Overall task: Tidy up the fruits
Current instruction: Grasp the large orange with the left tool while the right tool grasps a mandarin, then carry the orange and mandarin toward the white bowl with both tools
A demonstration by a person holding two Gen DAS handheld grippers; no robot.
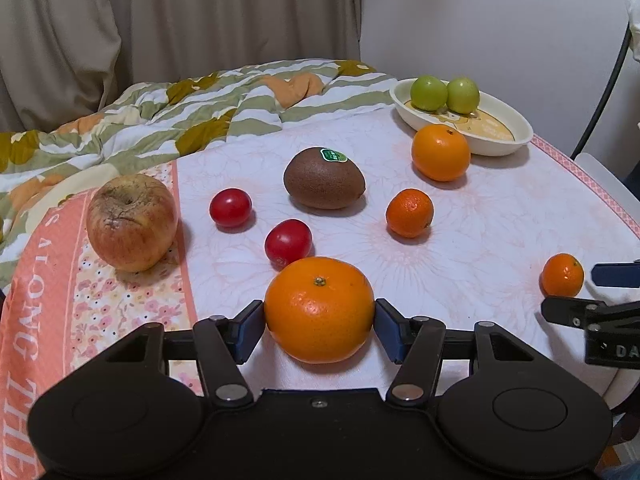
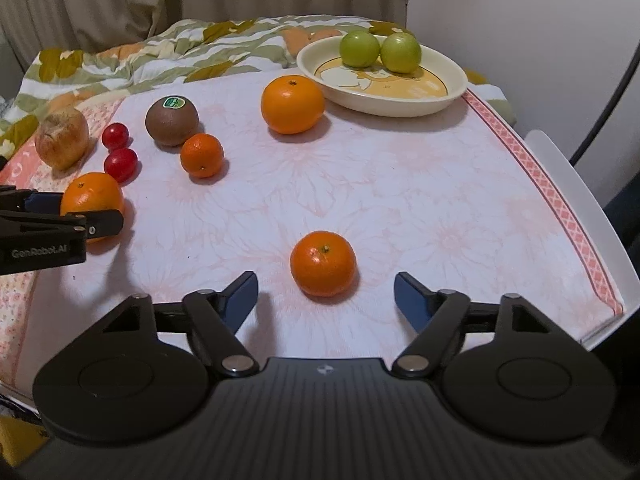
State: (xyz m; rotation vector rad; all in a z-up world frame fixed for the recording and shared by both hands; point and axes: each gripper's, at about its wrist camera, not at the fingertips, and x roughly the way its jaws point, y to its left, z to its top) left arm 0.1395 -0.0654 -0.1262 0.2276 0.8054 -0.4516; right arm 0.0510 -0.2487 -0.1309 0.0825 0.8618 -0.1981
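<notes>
Left tongs (image 1: 319, 320) angled downward, pads closed in; right tongs (image 2: 325, 296) angled downward, spread apart

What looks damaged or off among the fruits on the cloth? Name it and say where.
The apple at the far left of the cloth stands out: its skin is wrinkled and brown around the stem pit, with cracks, as if old or spoiling. The other fruits look sound.

A matt floral cotton cloth (image 2: 400, 200) covers the desk. The glossy cream ceramic dish (image 2: 456, 92) shines, the brown kiwi (image 1: 324, 178) looks fuzzy, and the wrinkled red-yellow apple (image 1: 132, 222) looks dull.
</notes>
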